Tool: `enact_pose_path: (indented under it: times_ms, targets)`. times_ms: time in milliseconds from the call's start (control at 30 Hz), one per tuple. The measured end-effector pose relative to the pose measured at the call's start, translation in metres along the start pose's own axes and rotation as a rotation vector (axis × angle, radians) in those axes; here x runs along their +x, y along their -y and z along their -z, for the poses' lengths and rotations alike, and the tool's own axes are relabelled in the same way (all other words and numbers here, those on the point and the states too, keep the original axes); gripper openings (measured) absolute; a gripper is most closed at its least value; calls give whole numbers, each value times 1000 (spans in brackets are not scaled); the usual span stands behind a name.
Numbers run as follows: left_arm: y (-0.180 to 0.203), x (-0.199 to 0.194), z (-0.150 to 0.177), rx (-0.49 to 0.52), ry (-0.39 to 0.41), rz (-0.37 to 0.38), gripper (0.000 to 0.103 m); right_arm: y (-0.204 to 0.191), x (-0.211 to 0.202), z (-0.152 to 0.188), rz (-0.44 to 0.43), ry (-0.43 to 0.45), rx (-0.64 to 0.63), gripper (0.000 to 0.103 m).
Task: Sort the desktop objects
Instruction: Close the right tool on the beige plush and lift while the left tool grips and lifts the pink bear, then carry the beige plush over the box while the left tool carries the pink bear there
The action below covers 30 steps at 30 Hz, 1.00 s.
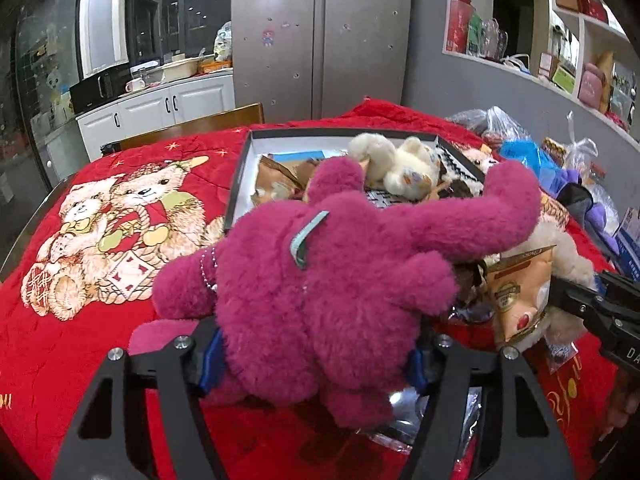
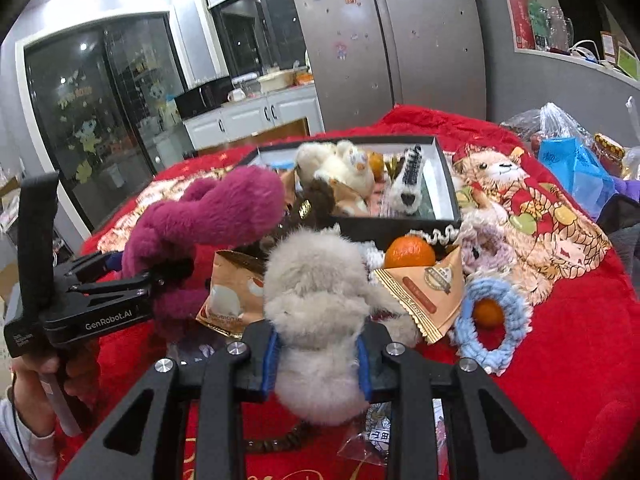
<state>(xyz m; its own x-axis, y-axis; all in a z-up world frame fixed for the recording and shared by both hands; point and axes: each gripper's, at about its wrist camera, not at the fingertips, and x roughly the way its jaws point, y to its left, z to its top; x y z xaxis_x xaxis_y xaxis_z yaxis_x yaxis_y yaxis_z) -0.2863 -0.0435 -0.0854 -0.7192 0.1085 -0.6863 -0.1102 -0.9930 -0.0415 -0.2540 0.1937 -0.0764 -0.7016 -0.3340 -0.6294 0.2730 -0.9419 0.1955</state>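
Note:
My left gripper (image 1: 316,356) is shut on a magenta plush toy (image 1: 332,280), held above the red cloth in front of the black box (image 1: 240,176); the toy also shows in the right wrist view (image 2: 208,224). My right gripper (image 2: 316,356) is shut on a grey-white plush toy (image 2: 316,300). The box (image 2: 400,226) holds a cream plush (image 2: 340,164), a striped knitted toy (image 2: 408,184) and snack packets. Loose near the box lie an orange (image 2: 410,252), snack packets (image 2: 428,292), a blue crocheted ring (image 2: 496,316) and a bear doll (image 2: 504,184).
A red bear-print cloth (image 1: 80,340) covers the table. Plastic bags (image 1: 520,148) and a purple cloth (image 1: 596,216) crowd the right side. A wooden chair back (image 1: 192,126) stands behind the table, with a fridge (image 1: 320,40) and kitchen counter beyond. The left gripper's handle (image 2: 36,248) sits left.

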Motion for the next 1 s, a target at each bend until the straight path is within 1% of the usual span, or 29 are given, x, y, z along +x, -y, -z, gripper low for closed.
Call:
enact_pose_path:
  times_ms: [200, 333, 433, 700, 900, 1000]
  targets:
    - [-9, -17, -4, -23, 46, -17, 70, -2, -13, -6, 11, 50, -6, 30]
    - [-14, -24, -6, -38, 64, -11, 70, 0, -24, -12, 20, 90, 0, 30]
    - [-13, -27, -6, -34, 73, -17, 70, -2, -28, -14, 27, 102, -9, 30]
    - [-3, -28, -4, -7, 72, -10, 70, -7, -23, -12, 21, 89, -16, 30]
    - [-1, -25, -4, 2, 61, -8, 71, -4, -13, -8, 0, 49, 0, 32]
    - [-1, -22, -2, 2, 51, -3, 71, -4, -10, -5, 11, 38, 1, 32]
